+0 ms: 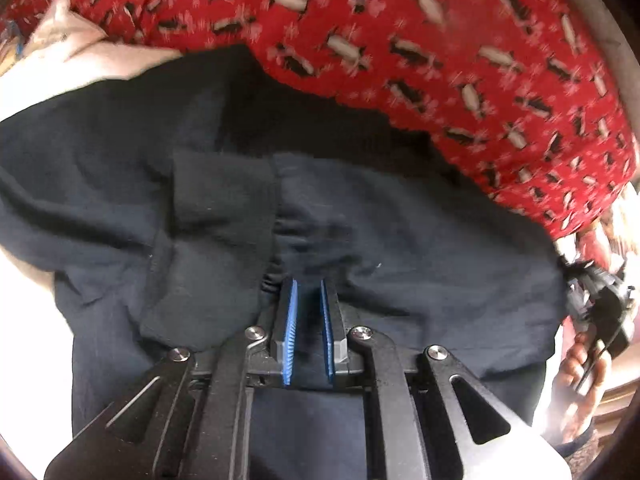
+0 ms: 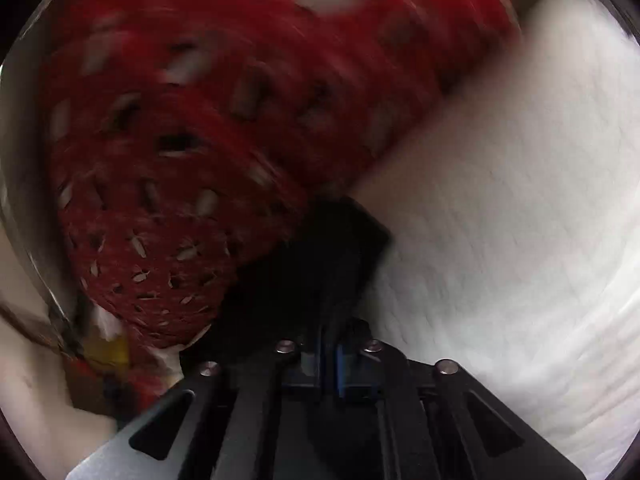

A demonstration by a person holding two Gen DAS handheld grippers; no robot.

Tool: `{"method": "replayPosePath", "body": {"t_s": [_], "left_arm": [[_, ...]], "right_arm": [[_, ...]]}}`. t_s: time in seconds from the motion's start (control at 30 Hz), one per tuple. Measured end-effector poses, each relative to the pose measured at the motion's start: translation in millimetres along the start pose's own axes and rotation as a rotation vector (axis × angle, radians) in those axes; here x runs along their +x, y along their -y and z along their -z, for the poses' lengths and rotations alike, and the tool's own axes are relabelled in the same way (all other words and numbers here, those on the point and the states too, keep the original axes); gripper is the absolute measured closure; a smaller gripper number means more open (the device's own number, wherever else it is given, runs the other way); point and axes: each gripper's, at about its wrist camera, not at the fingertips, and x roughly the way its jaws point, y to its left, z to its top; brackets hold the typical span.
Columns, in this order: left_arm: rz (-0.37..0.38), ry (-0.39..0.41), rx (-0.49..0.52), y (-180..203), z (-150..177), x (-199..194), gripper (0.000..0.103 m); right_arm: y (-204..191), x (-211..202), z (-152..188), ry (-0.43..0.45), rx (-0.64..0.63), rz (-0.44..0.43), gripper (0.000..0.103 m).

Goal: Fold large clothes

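Note:
A large dark navy garment fills the middle of the left wrist view, with a folded cuff or sleeve end on its left. My left gripper has its blue pads closed on a fold of this navy cloth. In the right wrist view, which is blurred, my right gripper is shut on a dark edge of the same garment. The right gripper also shows at the right edge of the left wrist view, held by a hand.
A red cloth with a black and white penguin print lies behind the garment and also shows in the right wrist view. A white sheet covers the surface on the right. A pale cloth lies at upper left.

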Motion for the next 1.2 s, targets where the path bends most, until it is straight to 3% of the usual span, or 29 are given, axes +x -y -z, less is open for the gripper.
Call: {"method": "replayPosePath", "body": {"t_s": [0.03,0.07,0.13,0.17,0.2,0.23,0.33,0.37,0.4,0.47,0.53,0.57,0.63,0.7,0.73,0.83,0.97,1.0,1.03,1.1,1.2], "left_arm": [[0.006,0.007,-0.005,-1,0,5,0.096],[0.016,0.017,-0.008,-3,-1,5,0.096],[0.032,0.005,-0.013,-4,-2,0,0.096],[0.05,-0.002,-0.02,-6,-2,-6,0.096],[0.075,0.014,-0.031,-9,-2,-17,0.096],[0.086,0.046,-0.042,-12,-1,-27,0.096],[0.066,0.141,-0.087,-21,3,-45,0.09],[0.061,0.113,-0.099,-24,4,-38,0.089],[0.055,0.064,-0.11,-26,6,-26,0.089],[0.037,0.057,-0.107,-29,7,-17,0.09],[0.058,0.039,-0.115,-32,4,-28,0.09],[0.092,0.04,-0.136,-37,2,-36,0.09],[0.111,0.079,-0.153,-53,-2,-57,0.09],[0.09,0.109,-0.168,-71,-6,-75,0.086],[0.082,0.117,-0.193,-86,-8,-83,0.08],[0.048,0.143,-0.31,-144,-16,-108,0.064],[-0.004,0.151,-0.474,-237,-32,-131,0.064],[-0.036,0.148,-0.514,-257,-36,-133,0.064],[-0.056,0.144,-0.539,-271,-40,-133,0.064],[-0.076,0.116,-0.562,-291,-57,-128,0.064],[-0.099,0.065,-0.525,-286,-84,-111,0.064]], "right_arm": [[-6,-11,2,0.094,-0.057,0.036,0.101],[-3,-9,2,0.107,-0.07,0.101,0.101],[18,21,0,-0.015,-0.037,0.312,0.103],[29,23,-1,-0.038,-0.018,0.265,0.103],[30,11,-1,-0.005,0.007,0.234,0.102],[28,-8,0,0.044,0.033,0.218,0.093],[10,-43,17,0.103,-0.045,0.016,0.088],[-1,-48,26,0.098,-0.096,0.0,0.084],[-10,-48,35,0.079,-0.145,-0.014,0.073],[-23,-30,56,0.016,-0.237,0.034,0.061],[-17,4,72,-0.123,-0.25,0.223,0.07],[-22,-2,79,-0.058,-0.259,0.251,0.071],[-44,-19,86,0.024,-0.266,0.238,0.067],[-82,-26,98,0.05,-0.292,0.118,0.061],[-104,-18,110,0.019,-0.325,0.079,0.054],[-153,16,146,-0.101,-0.417,0.033,0.054],[-189,76,207,-0.271,-0.458,-0.058,0.054],[-190,97,210,-0.33,-0.454,-0.073,0.054],[-205,119,231,-0.392,-0.476,-0.04,0.052],[-213,115,250,-0.238,-0.579,-0.055,0.049],[-217,113,267,-0.151,-0.664,-0.04,0.049]]}}
